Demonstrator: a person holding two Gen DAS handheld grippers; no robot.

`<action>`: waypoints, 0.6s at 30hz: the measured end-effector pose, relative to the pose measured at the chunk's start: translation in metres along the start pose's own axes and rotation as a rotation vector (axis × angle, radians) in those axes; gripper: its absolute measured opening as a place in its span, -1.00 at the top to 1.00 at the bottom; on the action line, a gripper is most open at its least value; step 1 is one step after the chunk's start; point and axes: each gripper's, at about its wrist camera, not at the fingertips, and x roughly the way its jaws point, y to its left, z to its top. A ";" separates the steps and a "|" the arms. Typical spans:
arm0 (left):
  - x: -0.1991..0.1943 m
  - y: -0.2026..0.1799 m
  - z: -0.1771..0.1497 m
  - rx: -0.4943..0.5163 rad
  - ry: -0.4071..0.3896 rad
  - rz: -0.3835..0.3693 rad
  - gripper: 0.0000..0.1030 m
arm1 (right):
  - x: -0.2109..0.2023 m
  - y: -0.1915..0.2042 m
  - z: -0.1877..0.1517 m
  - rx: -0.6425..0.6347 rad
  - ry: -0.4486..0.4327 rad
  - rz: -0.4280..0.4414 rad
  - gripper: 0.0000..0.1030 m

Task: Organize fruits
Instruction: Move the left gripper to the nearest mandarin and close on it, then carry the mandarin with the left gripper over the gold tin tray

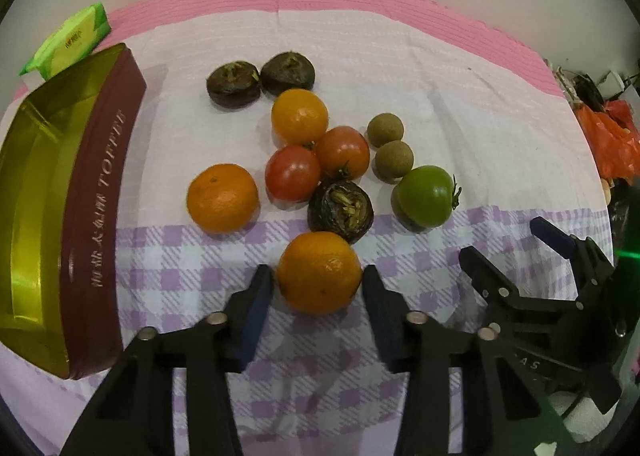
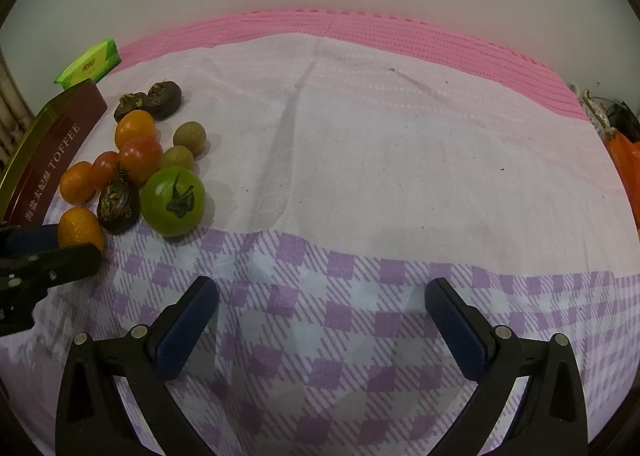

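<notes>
Green tissue packet (image 1: pixel 68 41) lies at far left on the pink mat (image 1: pixel 360 4), behind the toffee tin; purple-checked white cloth (image 1: pixel 200 264) covers the mat; orange plastic bag (image 1: pixel 612 136) sits at right edge.

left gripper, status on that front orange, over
Left gripper fingers flank the front orange, pads at its sides. Right gripper open, empty, over bare cloth. Dark brown fruit touches the orange behind; toffee tin sits left.

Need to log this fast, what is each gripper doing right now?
Left gripper: shut on the nearest orange.
Right gripper: open, holding nothing.
</notes>
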 end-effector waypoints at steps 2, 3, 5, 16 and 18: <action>0.002 0.002 0.000 -0.005 0.003 0.001 0.24 | 0.000 0.001 0.001 0.000 0.001 0.000 -1.00; 0.002 0.001 0.000 -0.002 -0.003 0.002 0.28 | 0.000 0.002 0.001 0.000 0.001 -0.001 -1.00; 0.001 0.001 -0.001 0.007 -0.004 0.000 0.29 | 0.000 0.002 0.001 0.000 0.001 -0.001 -1.00; -0.017 0.006 -0.008 -0.004 -0.024 -0.019 0.29 | 0.000 0.002 0.001 -0.001 -0.003 -0.001 -1.00; -0.028 0.008 -0.007 -0.006 -0.043 -0.022 0.29 | 0.000 0.002 0.001 -0.001 -0.007 -0.001 -1.00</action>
